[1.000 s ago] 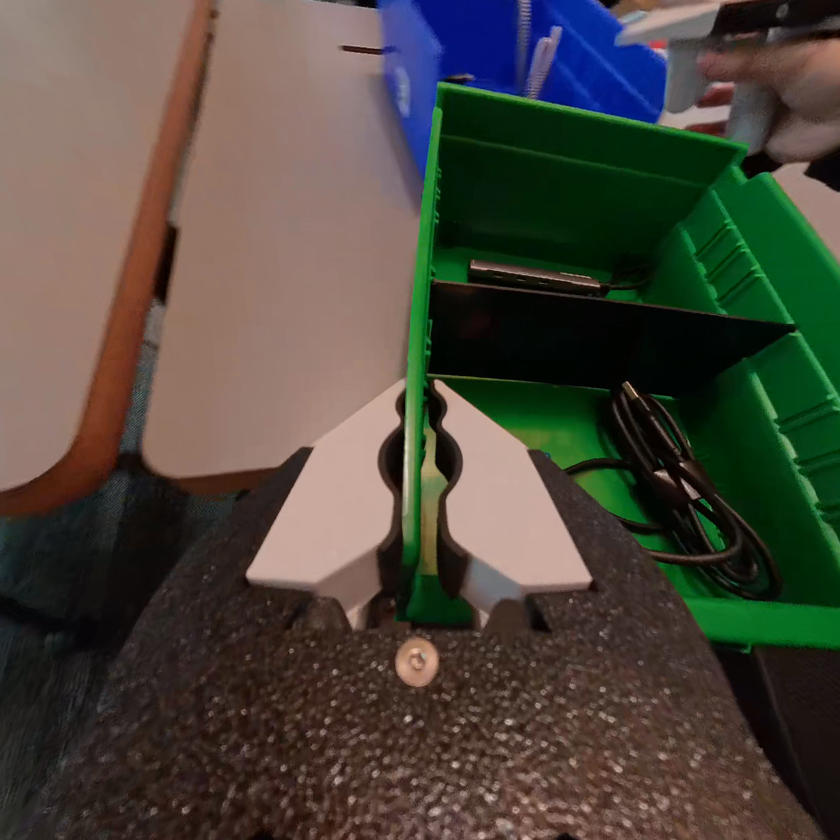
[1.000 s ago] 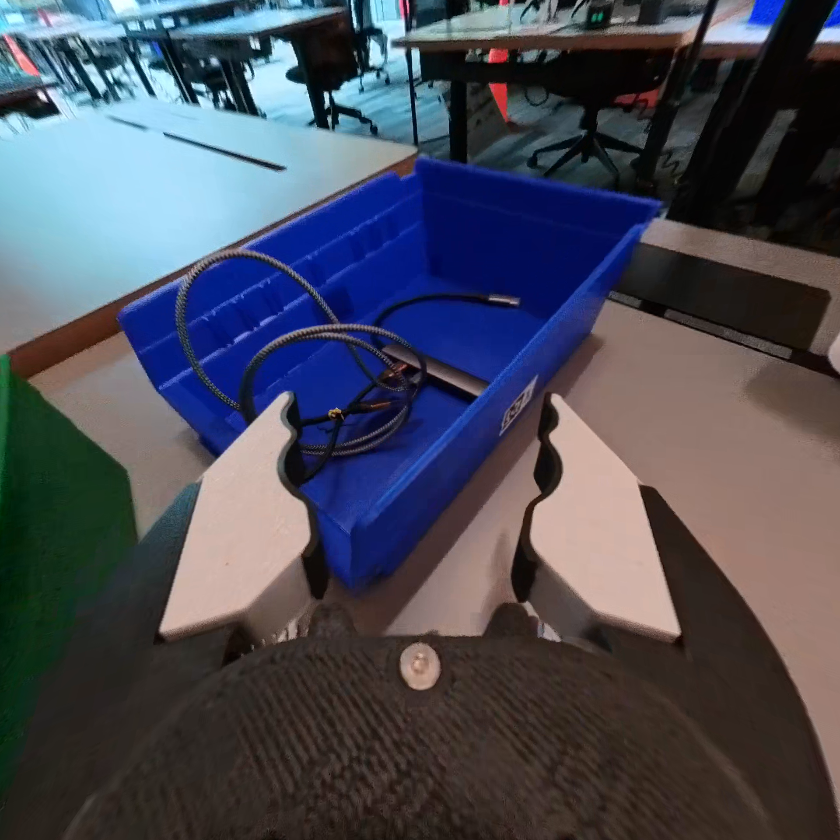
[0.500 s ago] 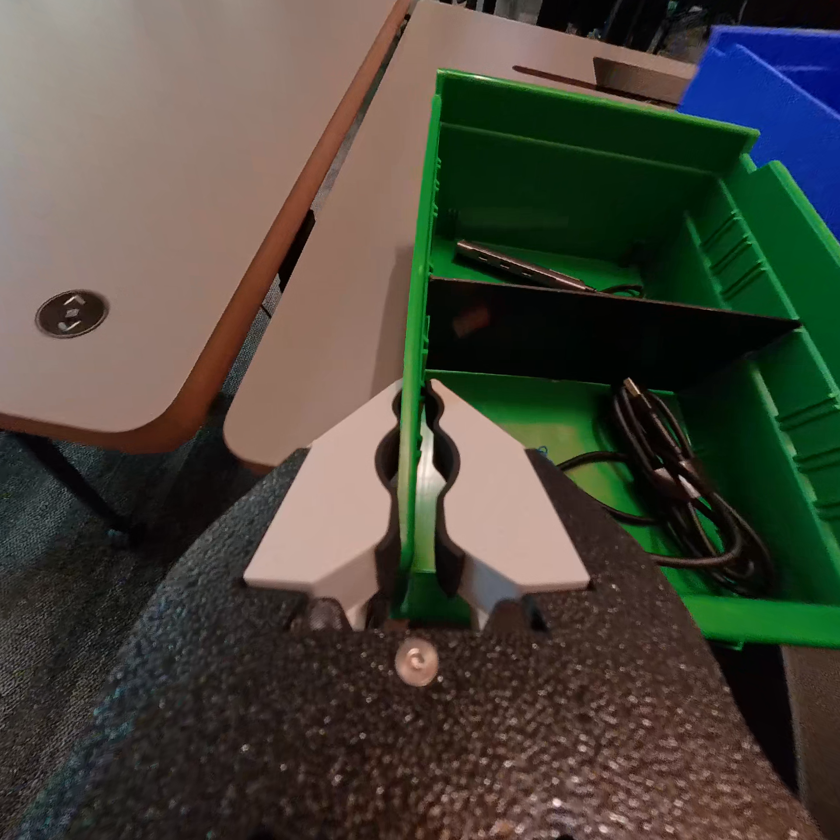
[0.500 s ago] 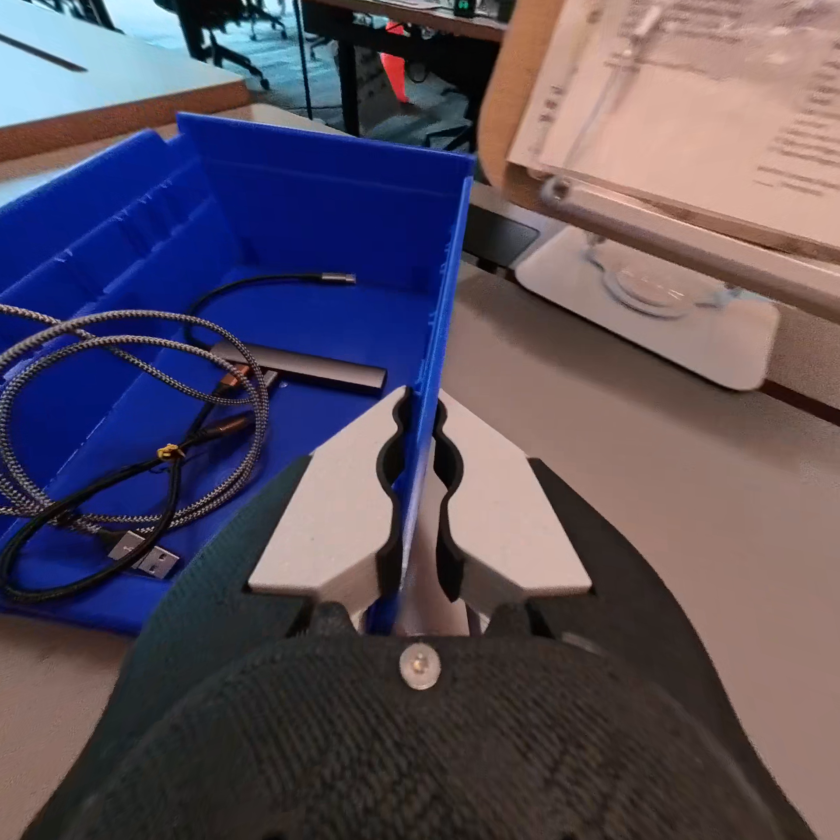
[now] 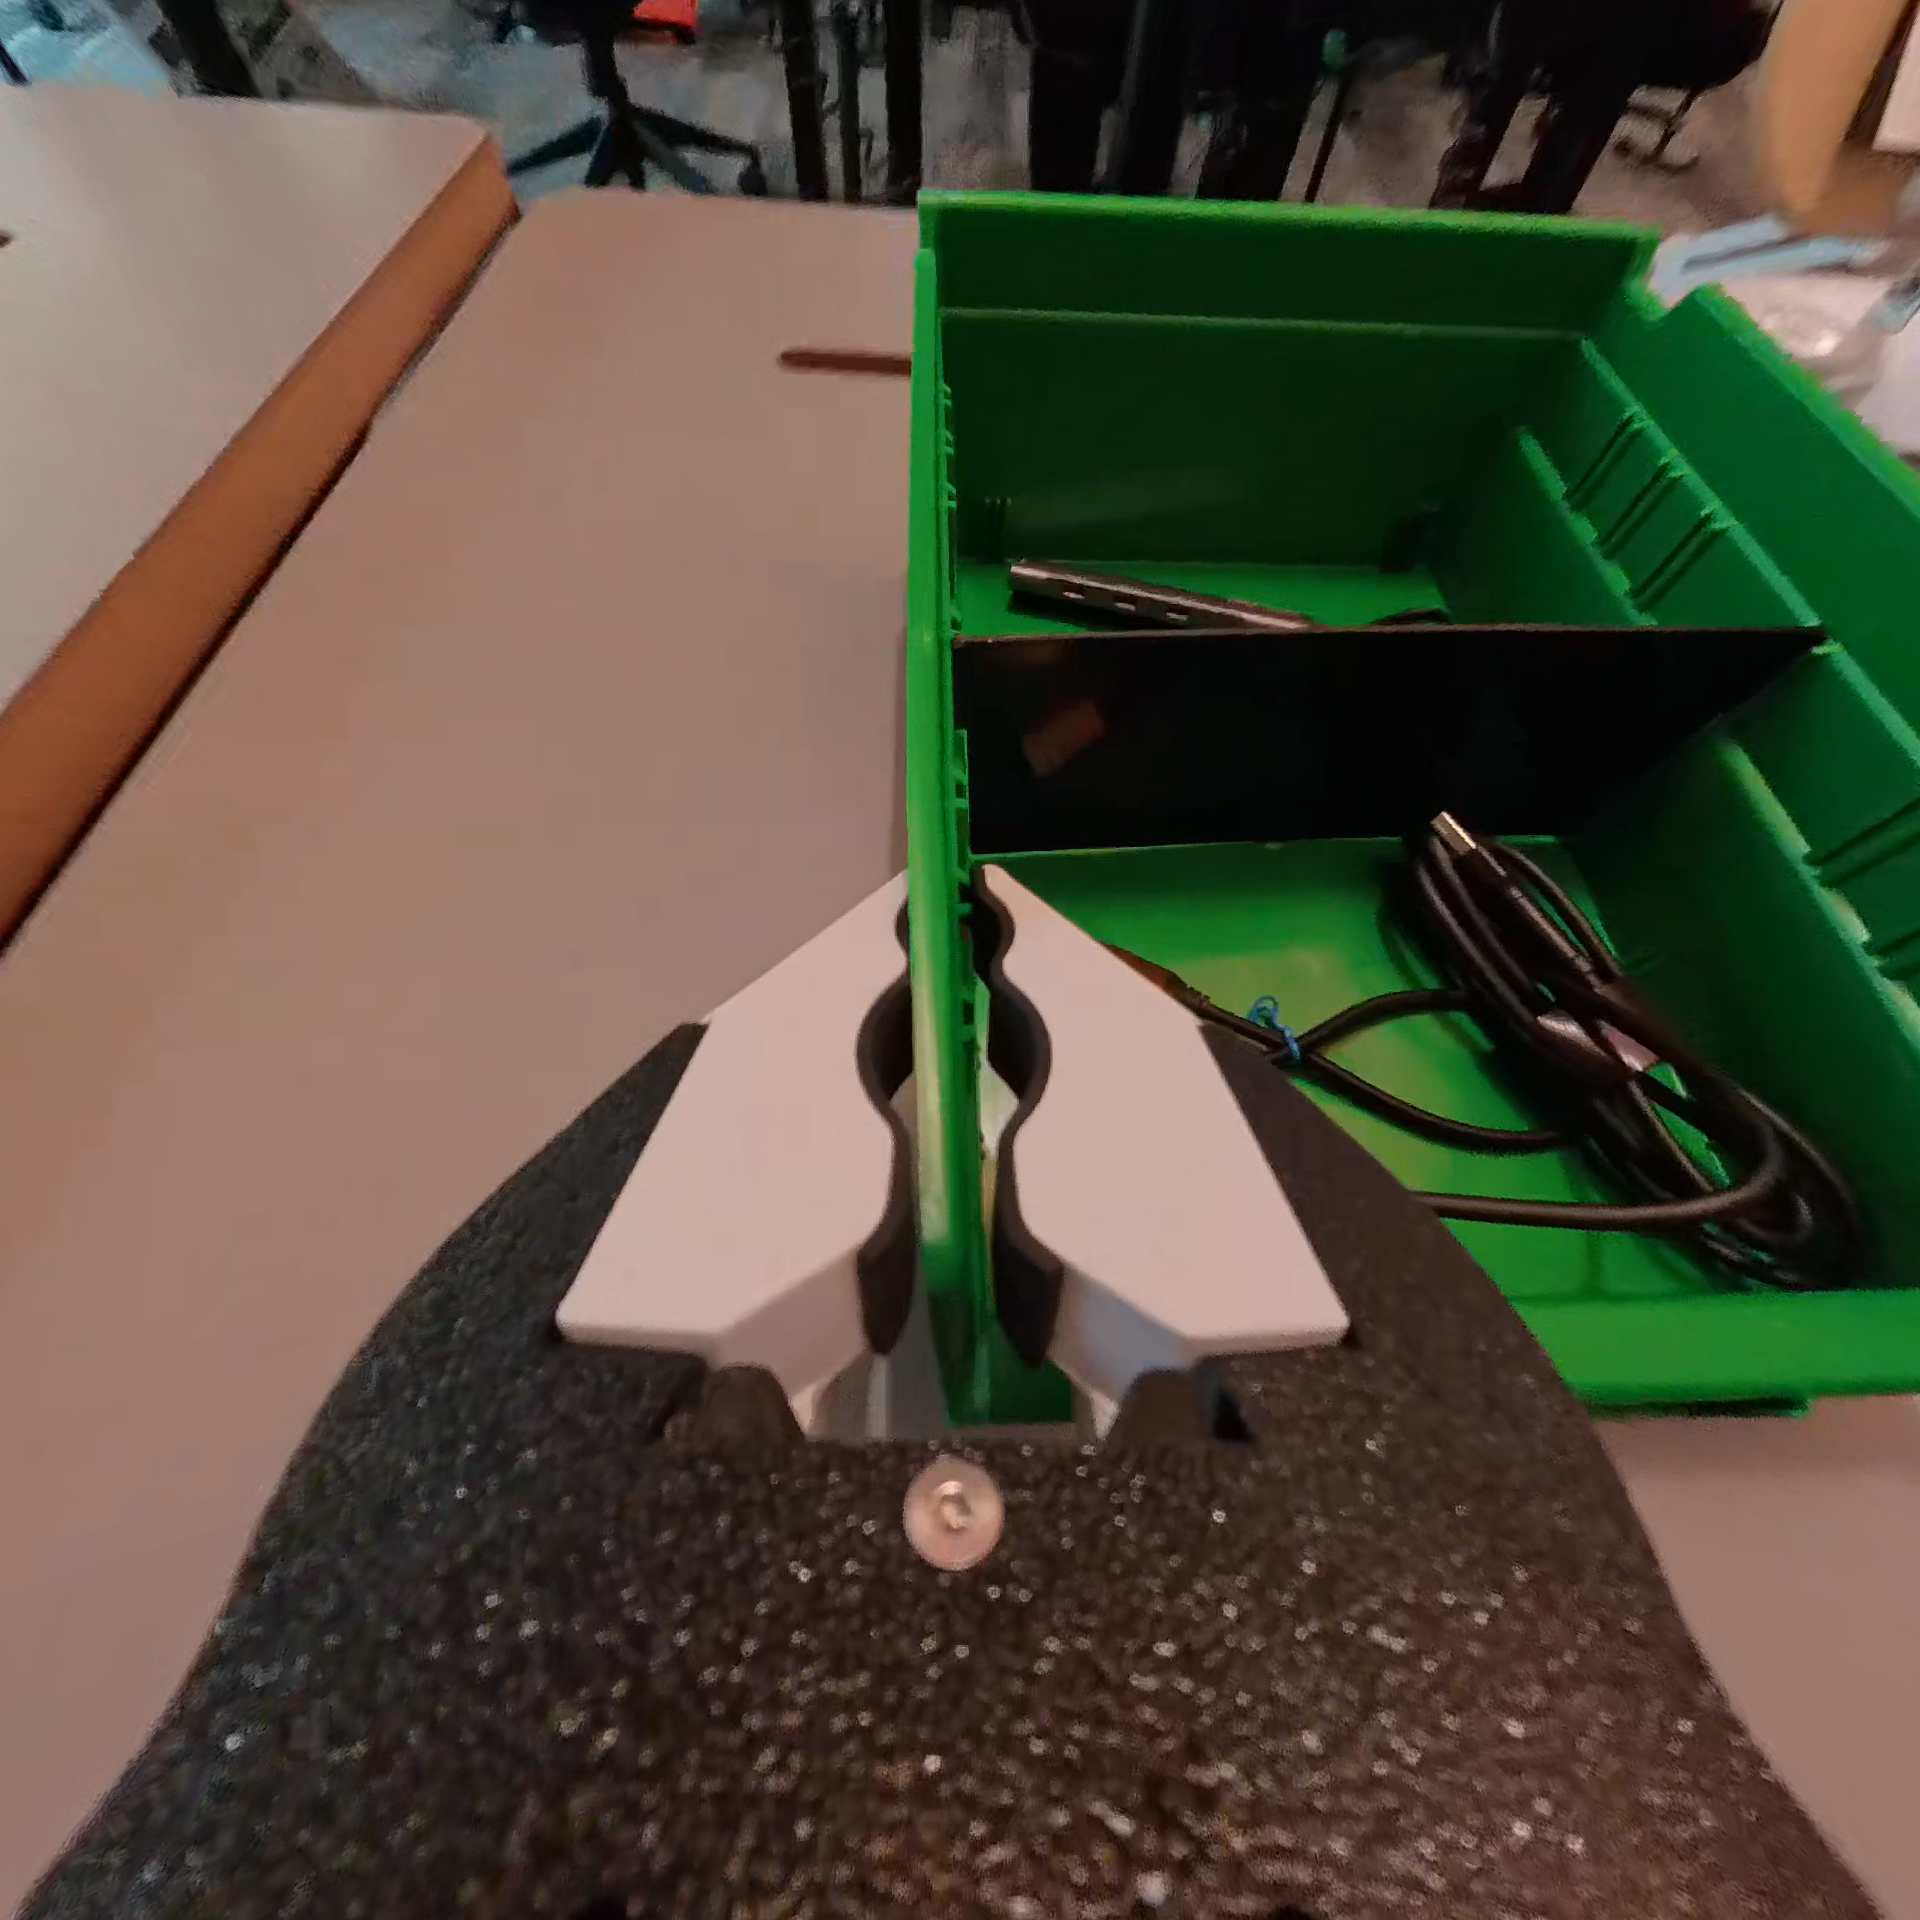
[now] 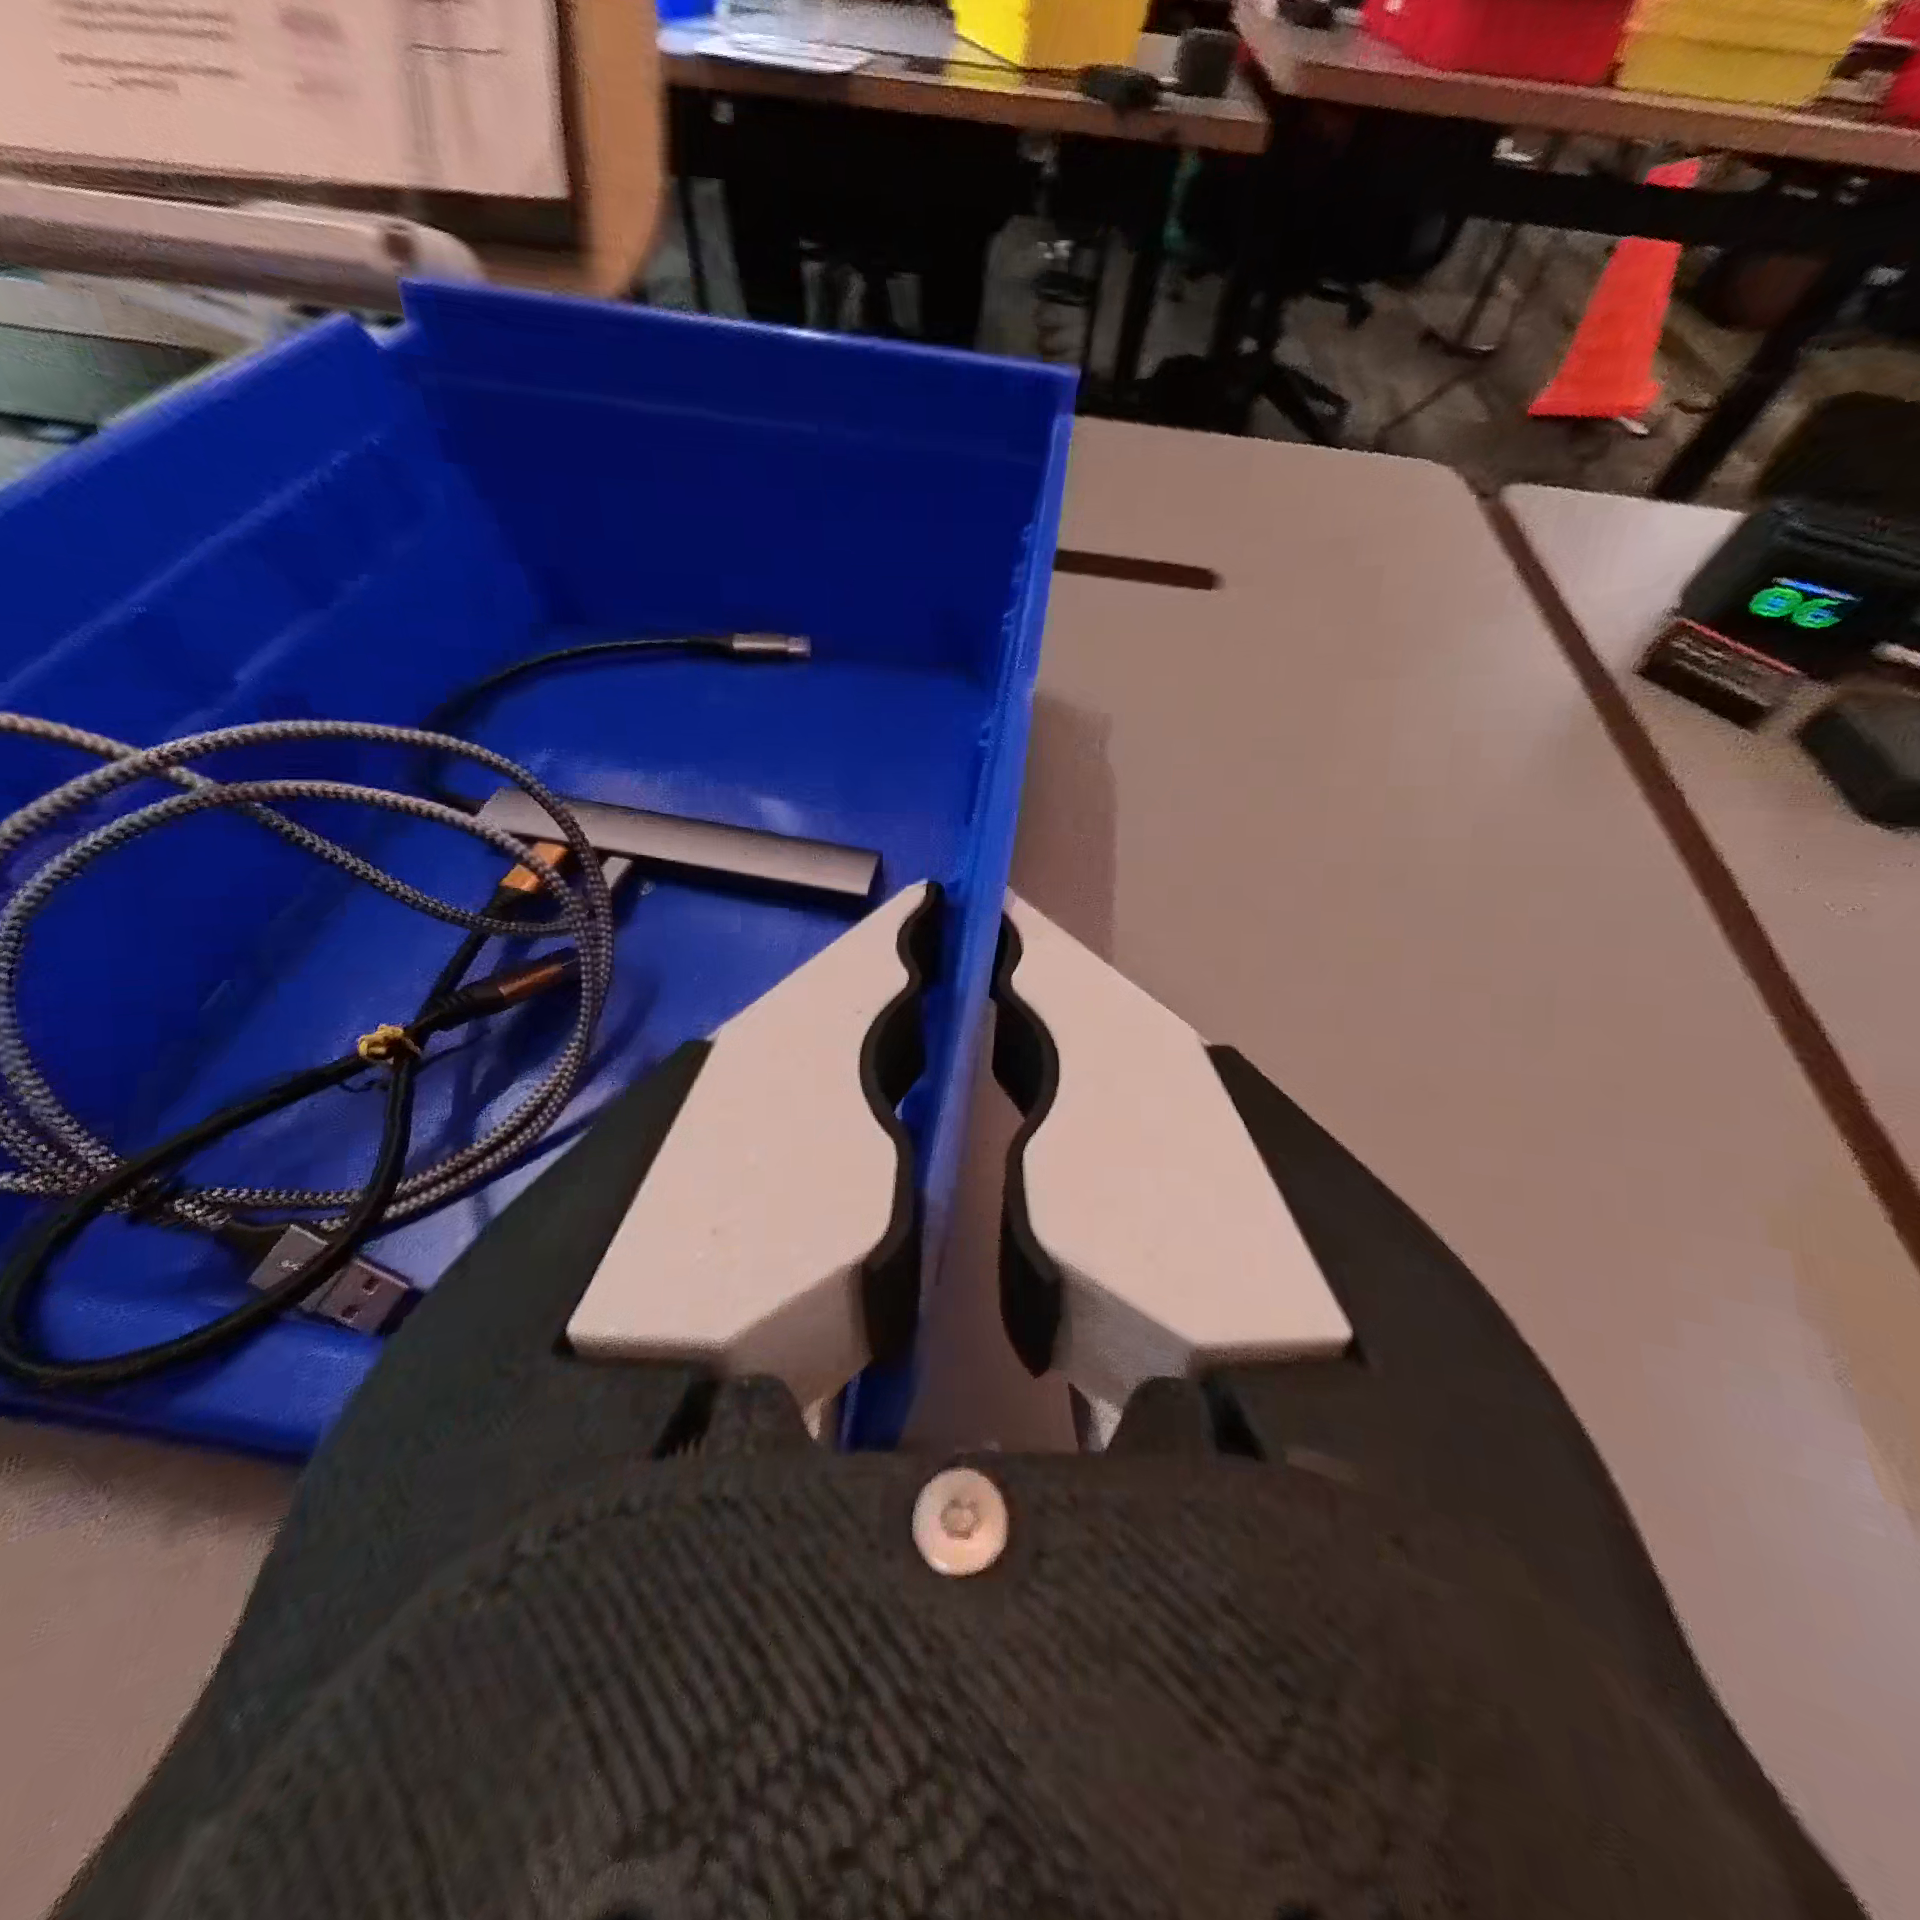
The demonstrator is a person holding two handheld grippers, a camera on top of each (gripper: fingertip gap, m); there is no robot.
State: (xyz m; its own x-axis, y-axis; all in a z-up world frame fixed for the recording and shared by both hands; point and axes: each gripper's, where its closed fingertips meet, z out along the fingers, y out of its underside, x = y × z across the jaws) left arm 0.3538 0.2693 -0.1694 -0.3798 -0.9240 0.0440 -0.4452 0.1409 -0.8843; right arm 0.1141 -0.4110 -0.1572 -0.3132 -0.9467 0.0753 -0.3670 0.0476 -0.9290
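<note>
My left gripper (image 5: 943, 904) sits at lower centre of its frame, pointing straight ahead, level with the grey table (image 5: 468, 831). Its two fingers are pinched on the left side wall of the green bin (image 5: 1247, 260), one finger outside the wall and one inside. The bin fills the right half of the frame. One black divider (image 5: 1351, 727) splits it into two compartments. The far compartment holds one slim grey hub (image 5: 1143, 601). The near compartment, at right centre, holds one coiled black cable (image 5: 1662, 1091). A second table (image 5: 156, 312) occupies the upper left.

My right gripper (image 6: 961, 914) takes the same pose at lower centre of its frame, aimed forward. Its two fingers are pinched on the right side wall of the blue bin (image 6: 727, 416), which fills the left half of the frame. Left to right, the bin holds one braided grey cable (image 6: 260, 790) in loops, one thin black cable (image 6: 187, 1174) lying across it, and one grey hub (image 6: 707, 847) just ahead of my inner finger. At far right, on an adjoining table, stands one small black device (image 6: 1808, 603) with a lit green display.
</note>
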